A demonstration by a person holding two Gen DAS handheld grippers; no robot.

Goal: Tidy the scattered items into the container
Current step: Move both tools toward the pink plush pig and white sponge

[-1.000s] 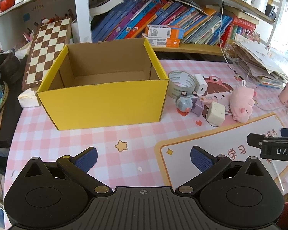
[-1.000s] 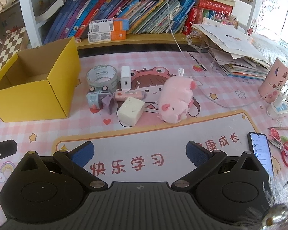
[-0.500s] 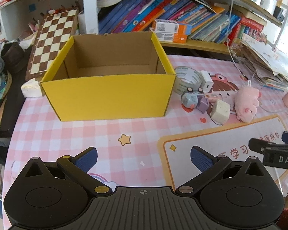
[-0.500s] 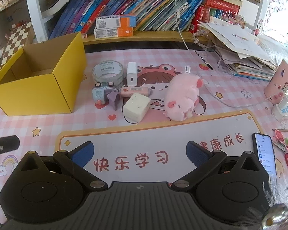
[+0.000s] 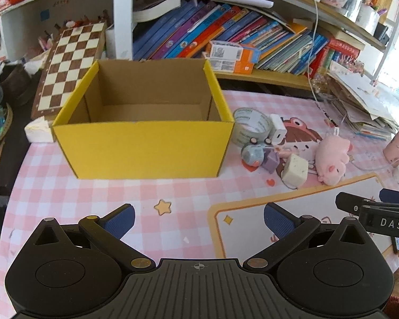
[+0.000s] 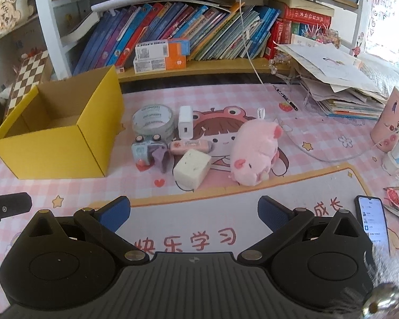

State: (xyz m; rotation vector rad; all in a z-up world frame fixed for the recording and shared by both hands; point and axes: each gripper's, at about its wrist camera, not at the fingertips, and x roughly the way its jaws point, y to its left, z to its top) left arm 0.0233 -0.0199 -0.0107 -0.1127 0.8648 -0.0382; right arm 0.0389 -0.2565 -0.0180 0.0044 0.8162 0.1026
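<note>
Yellow box (image 5: 146, 148) sits empty on the pink surface (image 5: 119, 194), left of the item cluster: tape roll (image 6: 153, 119), white charger (image 6: 185, 125), plush pig (image 6: 254, 156), white block (image 6: 192, 169). Left gripper (image 5: 198, 216) and right gripper (image 6: 194, 210) both spread wide, holding nothing.
</note>
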